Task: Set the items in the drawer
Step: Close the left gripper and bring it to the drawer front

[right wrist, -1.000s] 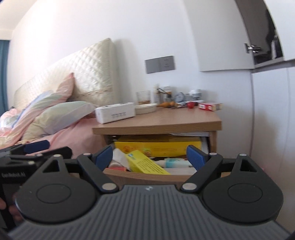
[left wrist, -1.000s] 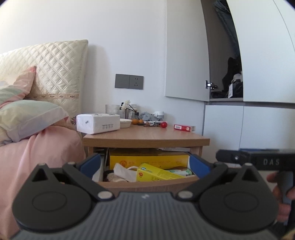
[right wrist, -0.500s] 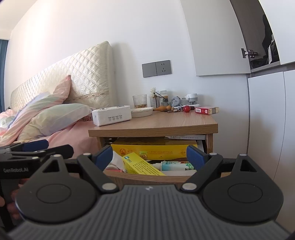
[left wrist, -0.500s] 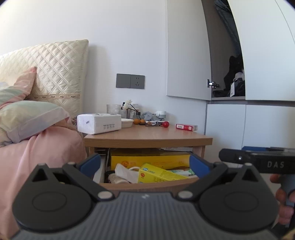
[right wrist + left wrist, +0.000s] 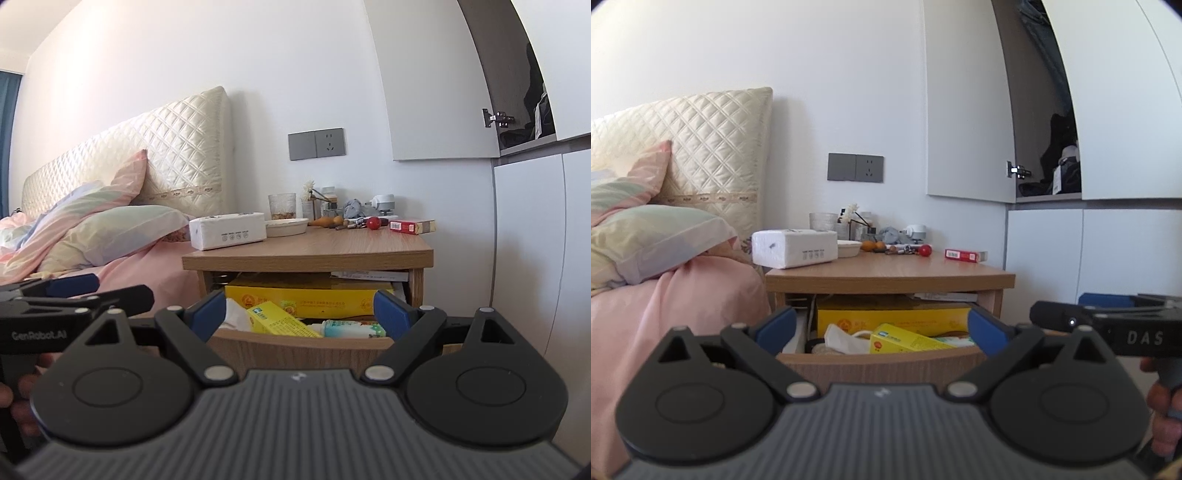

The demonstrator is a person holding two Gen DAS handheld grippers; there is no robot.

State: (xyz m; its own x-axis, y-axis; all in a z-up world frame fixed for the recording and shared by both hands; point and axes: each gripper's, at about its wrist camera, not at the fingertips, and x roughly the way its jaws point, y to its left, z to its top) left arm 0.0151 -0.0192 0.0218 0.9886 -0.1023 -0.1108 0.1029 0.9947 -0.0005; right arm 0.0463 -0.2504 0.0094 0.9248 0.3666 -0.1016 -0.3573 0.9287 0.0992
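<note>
The wooden nightstand's drawer (image 5: 879,363) (image 5: 295,345) stands pulled open, holding a yellow box (image 5: 905,341) (image 5: 280,319), a big yellow carton, tissue and a small bottle (image 5: 347,328). On the nightstand top (image 5: 894,267) (image 5: 325,245) lie a white tissue pack (image 5: 796,248) (image 5: 227,230), a red box (image 5: 964,254) (image 5: 410,226), a red ball (image 5: 925,250) (image 5: 373,222), a white dish and small clutter. My left gripper (image 5: 881,328) and right gripper (image 5: 300,308) are both open and empty, held in front of the drawer.
A bed with pink bedding (image 5: 665,295) and pillows sits left of the nightstand. White wardrobe doors (image 5: 1108,251) stand to the right, one upper door ajar. The right gripper's body (image 5: 1108,328) shows in the left view; the left gripper's body (image 5: 55,314) in the right view.
Both views have tilted up and shifted slightly; the nightstand sits a bit lower in frame. Both grippers stay open and empty.
</note>
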